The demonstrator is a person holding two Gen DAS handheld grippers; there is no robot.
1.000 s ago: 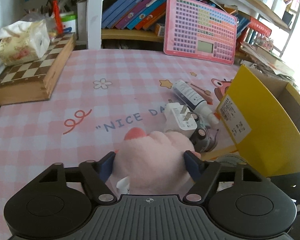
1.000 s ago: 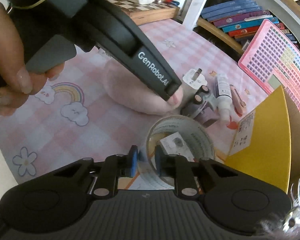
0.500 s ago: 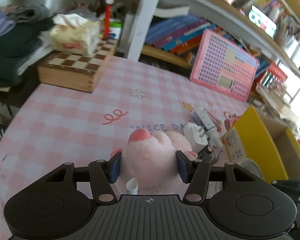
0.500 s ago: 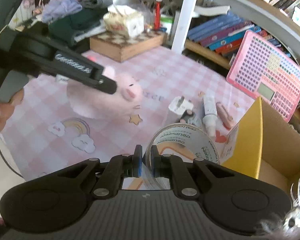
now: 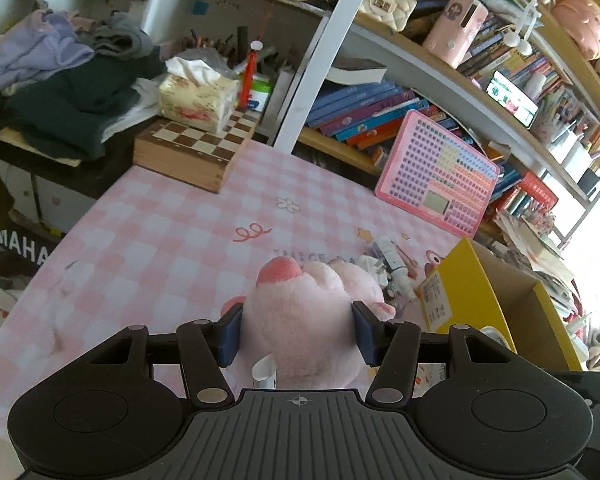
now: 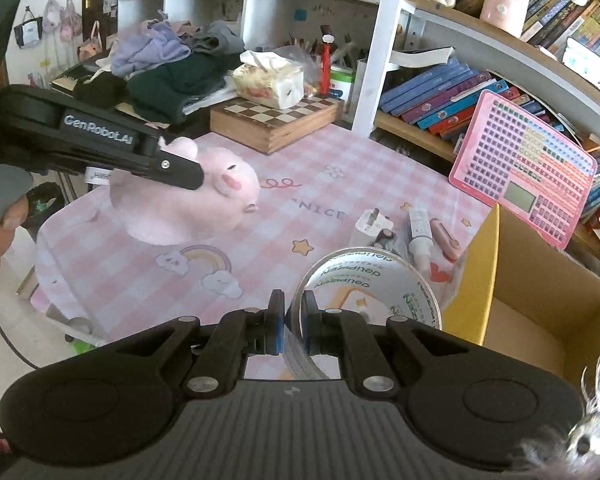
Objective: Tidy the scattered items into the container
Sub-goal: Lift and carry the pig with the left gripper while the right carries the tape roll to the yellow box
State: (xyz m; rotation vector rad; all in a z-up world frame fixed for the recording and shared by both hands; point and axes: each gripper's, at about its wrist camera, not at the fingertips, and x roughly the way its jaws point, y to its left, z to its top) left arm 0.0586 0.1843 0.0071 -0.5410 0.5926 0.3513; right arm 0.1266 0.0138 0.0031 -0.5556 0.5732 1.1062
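Observation:
A pink plush pig hangs above the pink checked table, and my left gripper is shut on its body, the blue pads pressing both sides. From the right wrist the pig floats at the left under the left gripper's finger. My right gripper is shut on the wall of a clear tape roll, held off the table. The yellow cardboard box stands open at the right. A white plug, a white tube and a pink stick lie beside it.
A wooden chessboard box with a tissue box on it sits at the table's far left. A pink keyboard toy leans on the bookshelf behind. A white post rises at the back. Clothes are piled on the left.
Both grippers have risen from the table. The left pads closed in on the pig and carried it up; the tape roll came up off the table in the right gripper.

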